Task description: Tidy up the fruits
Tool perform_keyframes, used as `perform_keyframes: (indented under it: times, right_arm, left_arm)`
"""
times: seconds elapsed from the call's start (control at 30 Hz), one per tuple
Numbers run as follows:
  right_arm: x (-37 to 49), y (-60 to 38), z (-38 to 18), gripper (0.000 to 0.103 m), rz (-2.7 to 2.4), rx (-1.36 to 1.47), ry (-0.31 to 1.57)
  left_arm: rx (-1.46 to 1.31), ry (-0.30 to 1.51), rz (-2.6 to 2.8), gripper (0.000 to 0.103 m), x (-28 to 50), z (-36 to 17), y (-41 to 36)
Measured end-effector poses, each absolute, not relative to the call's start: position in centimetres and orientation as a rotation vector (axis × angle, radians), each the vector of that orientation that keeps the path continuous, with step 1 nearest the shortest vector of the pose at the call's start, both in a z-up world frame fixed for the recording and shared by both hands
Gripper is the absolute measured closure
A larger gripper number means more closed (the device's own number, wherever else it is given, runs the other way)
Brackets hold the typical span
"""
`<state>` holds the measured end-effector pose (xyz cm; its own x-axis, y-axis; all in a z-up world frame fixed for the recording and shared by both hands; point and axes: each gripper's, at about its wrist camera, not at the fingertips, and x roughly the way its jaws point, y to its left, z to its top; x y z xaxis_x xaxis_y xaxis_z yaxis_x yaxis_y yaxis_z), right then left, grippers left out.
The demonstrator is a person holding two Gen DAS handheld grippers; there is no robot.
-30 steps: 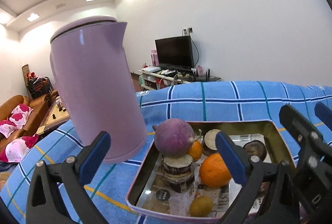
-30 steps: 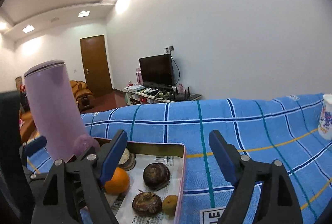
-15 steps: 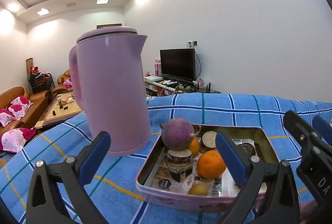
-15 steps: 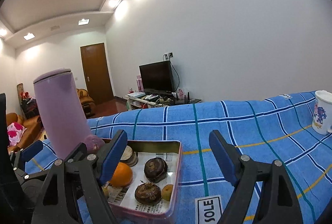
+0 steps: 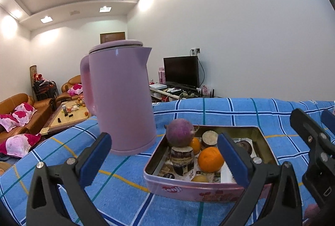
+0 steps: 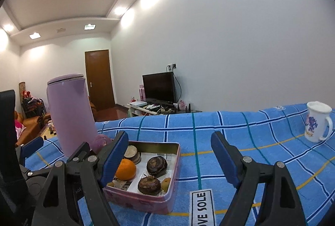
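A pink metal tin (image 5: 199, 189) (image 6: 173, 165) sits on the blue checked cloth and holds the fruit. Inside it a purple round fruit (image 5: 180, 135) rests on a stack of cut slices (image 5: 182, 160), beside an orange (image 5: 210, 159) (image 6: 125, 169). Two dark brown fruits (image 6: 157, 165) (image 6: 149, 184) and a small yellow one (image 6: 166, 182) lie at the tin's other end. My left gripper (image 5: 163, 161) is open, in front of the tin with nothing between its fingers. My right gripper (image 6: 169, 159) is open too, held over the tin's right wall and the cloth.
A tall pink kettle (image 5: 121, 98) (image 6: 70, 113) stands close to the tin's left side. A white printed mug (image 6: 317, 123) stands far right on the cloth. Beyond the table are a TV (image 5: 181, 72), sofas and a low table.
Both grippers have drawn back from the tin; it and the kettle look smaller and farther. The tin's front wall now shows in the left wrist view. Jaws unchanged.
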<state>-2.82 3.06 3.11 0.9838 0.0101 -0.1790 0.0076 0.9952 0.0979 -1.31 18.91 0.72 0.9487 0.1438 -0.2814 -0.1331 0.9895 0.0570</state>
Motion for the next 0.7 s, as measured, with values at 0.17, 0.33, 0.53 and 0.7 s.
perform_keyframes:
  times: [0.17,0.33,0.53,0.7]
  right_arm:
    - [-2.72,2.99,3.15,0.020,-0.003,0.103,0.190]
    - [-2.79,3.00,3.19,0.020,-0.002,0.101,0.192]
    - [-2.84,2.99,3.19,0.020,-0.005,0.101,0.194]
    - [-2.84,3.02,3.20,0.020,-0.006,0.101,0.193]
  left_arm:
    - [0.036,0.290,0.142,0.000,-1.33,0.72,18.96]
    - [0.037,0.289,0.143,0.000,-1.36,0.73,18.95]
    - [0.035,0.290,0.143,0.000,-1.34,0.72,19.00]
    - [0.036,0.289,0.143,0.000,-1.36,0.71,19.04]
